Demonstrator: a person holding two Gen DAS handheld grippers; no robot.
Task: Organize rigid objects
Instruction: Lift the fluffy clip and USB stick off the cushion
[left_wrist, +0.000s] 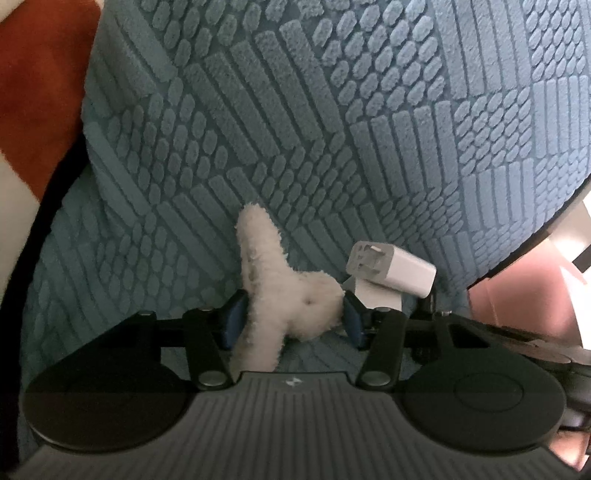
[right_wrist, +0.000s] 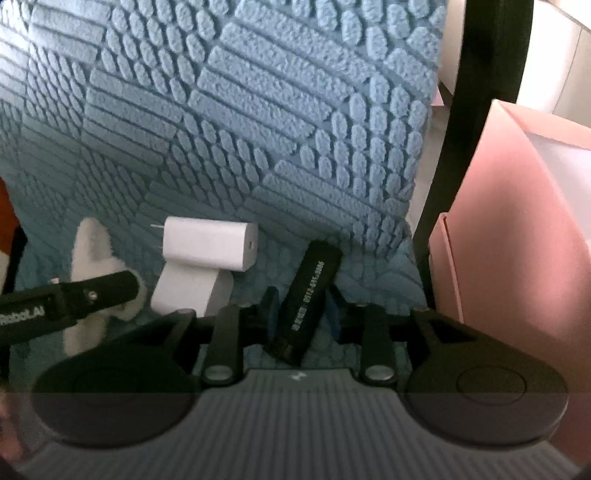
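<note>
My left gripper (left_wrist: 291, 317) is shut on a white fluffy plush piece (left_wrist: 273, 288), low over the blue textured cushion (left_wrist: 295, 129). Two white power adapters (left_wrist: 388, 273) lie stacked just right of it; they also show in the right wrist view (right_wrist: 207, 254). My right gripper (right_wrist: 301, 314) is shut on a black rectangular stick with white printed numbers (right_wrist: 306, 295), held tilted over the cushion (right_wrist: 258, 110). The plush piece (right_wrist: 88, 254) and the left gripper's finger (right_wrist: 92, 291) show at the left of that view.
A pink box (right_wrist: 517, 240) stands at the right beside a black curved frame (right_wrist: 461, 129). An orange and white fabric (left_wrist: 37, 92) lies at the cushion's left edge. The pink box also shows at the right of the left wrist view (left_wrist: 517, 295).
</note>
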